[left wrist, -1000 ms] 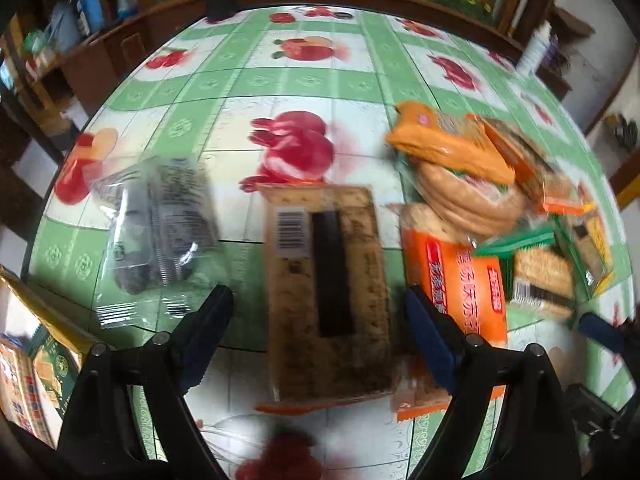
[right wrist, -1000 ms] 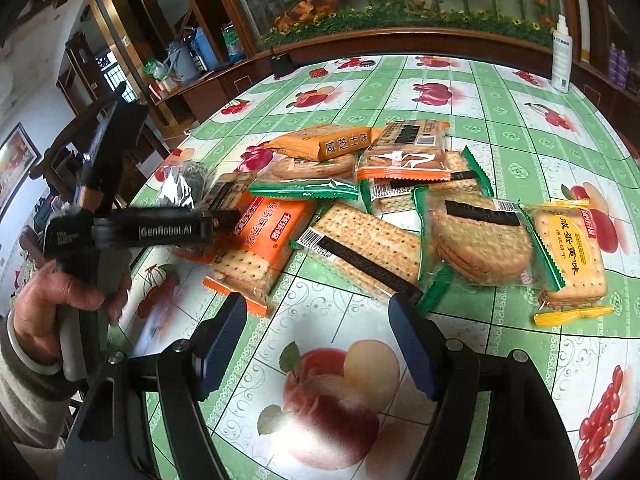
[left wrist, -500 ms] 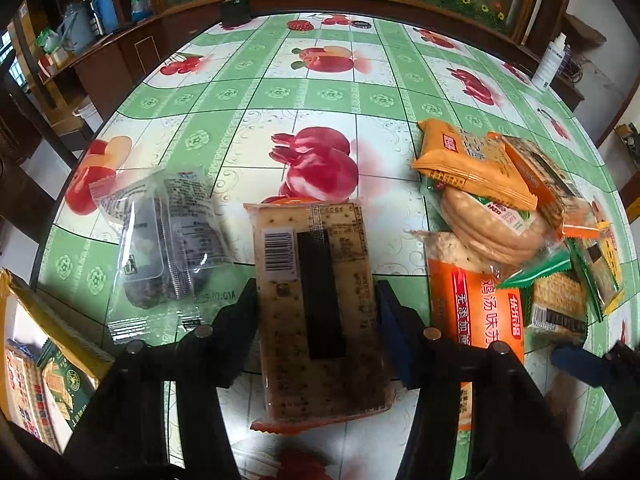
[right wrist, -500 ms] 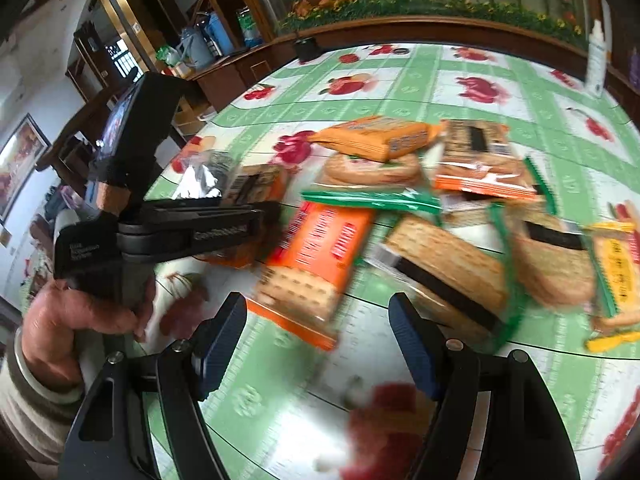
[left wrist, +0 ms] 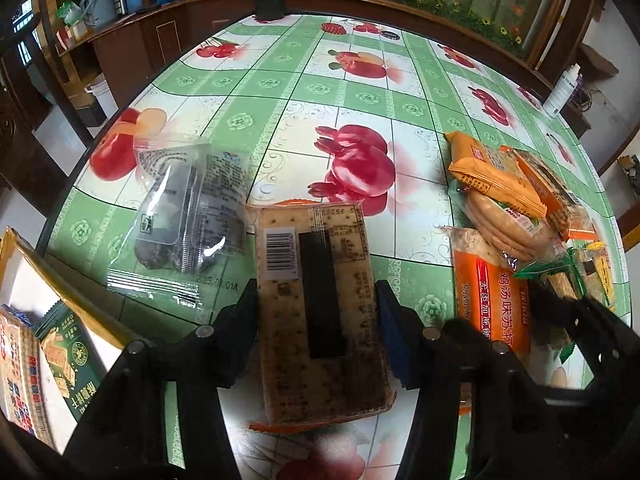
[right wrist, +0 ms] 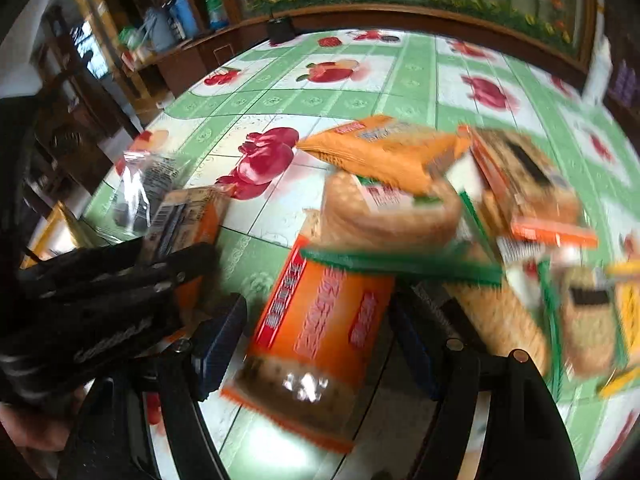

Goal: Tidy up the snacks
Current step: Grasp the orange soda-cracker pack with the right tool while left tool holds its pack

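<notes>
My left gripper (left wrist: 316, 320) is shut on a clear pack of speckled crackers (left wrist: 320, 300) with a barcode and a black stripe. It also shows in the right wrist view (right wrist: 180, 216). My right gripper (right wrist: 316, 340) is open, its fingers either side of an orange cracker pack (right wrist: 316, 328), which also shows in the left wrist view (left wrist: 492, 300). A pile of cracker packs (right wrist: 440, 200) lies on the table, with a round-biscuit pack (left wrist: 508, 224) and an orange pack (left wrist: 492, 172) on top. The right wrist view is blurred.
A clear bag of dark snacks (left wrist: 180, 220) lies left of my left gripper. An open cardboard box (left wrist: 40, 340) with snack packs stands at the table's left edge. The fruit-print tablecloth (left wrist: 320, 92) stretches behind. A white bottle (left wrist: 562, 88) stands far right.
My left gripper has closed onto the speckled cracker pack. My right gripper has moved left and down to straddle the orange cracker pack.
</notes>
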`<state>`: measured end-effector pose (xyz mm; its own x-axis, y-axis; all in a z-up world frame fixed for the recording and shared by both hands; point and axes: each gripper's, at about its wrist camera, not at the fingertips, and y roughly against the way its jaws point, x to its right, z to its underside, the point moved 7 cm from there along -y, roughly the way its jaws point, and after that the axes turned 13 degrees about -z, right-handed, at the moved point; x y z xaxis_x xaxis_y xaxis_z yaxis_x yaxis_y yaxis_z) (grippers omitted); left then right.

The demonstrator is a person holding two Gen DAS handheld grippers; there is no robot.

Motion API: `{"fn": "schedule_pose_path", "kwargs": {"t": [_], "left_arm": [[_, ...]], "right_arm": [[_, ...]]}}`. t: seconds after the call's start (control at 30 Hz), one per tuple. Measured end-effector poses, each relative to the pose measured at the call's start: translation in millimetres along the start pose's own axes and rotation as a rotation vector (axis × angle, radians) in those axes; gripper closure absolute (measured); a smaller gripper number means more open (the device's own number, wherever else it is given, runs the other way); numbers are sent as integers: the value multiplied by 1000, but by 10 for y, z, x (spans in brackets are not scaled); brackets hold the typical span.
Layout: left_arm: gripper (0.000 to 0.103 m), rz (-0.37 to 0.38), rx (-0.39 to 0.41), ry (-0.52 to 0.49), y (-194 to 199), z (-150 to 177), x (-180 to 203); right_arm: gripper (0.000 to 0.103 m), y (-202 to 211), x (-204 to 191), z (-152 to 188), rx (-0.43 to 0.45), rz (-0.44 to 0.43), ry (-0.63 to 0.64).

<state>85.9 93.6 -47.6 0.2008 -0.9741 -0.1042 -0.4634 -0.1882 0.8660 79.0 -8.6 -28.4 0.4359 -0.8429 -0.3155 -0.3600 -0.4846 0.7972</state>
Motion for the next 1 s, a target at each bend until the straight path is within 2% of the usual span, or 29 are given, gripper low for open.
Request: {"fn": "schedule_pose_path", "kwargs": {"t": [0.17,0.3,0.5,0.63,0.77,0.87,0.93,0.97,1.0], "left_arm": [[46,-5,9,-15,21,37,45],[46,19,18,-50,111,177,152],[46,47,26,-105,275,444,279],[46,49,24,-127,360,570,319],[45,0,32,-135,341,581,308],[31,-23,31,-133,307,557,298],[30,-31,40,-139,290,556,304],[33,-27,46,-134,293,563,301],[46,-15,54,-125,312,568,295]], "right_arm": [[46,118,36,123,-18,-8,34],[50,305,53,350,-31,-23,63],[50,555,121,697,-57,-28,68],[47,603,149,745,-63,-21,63],[43,524,138,688,-59,23,95],[44,489,129,665,-58,23,115],[50,500,131,667,-54,14,116],[50,510,128,678,-57,0,111],[50,527,126,693,-60,-23,103]]}}
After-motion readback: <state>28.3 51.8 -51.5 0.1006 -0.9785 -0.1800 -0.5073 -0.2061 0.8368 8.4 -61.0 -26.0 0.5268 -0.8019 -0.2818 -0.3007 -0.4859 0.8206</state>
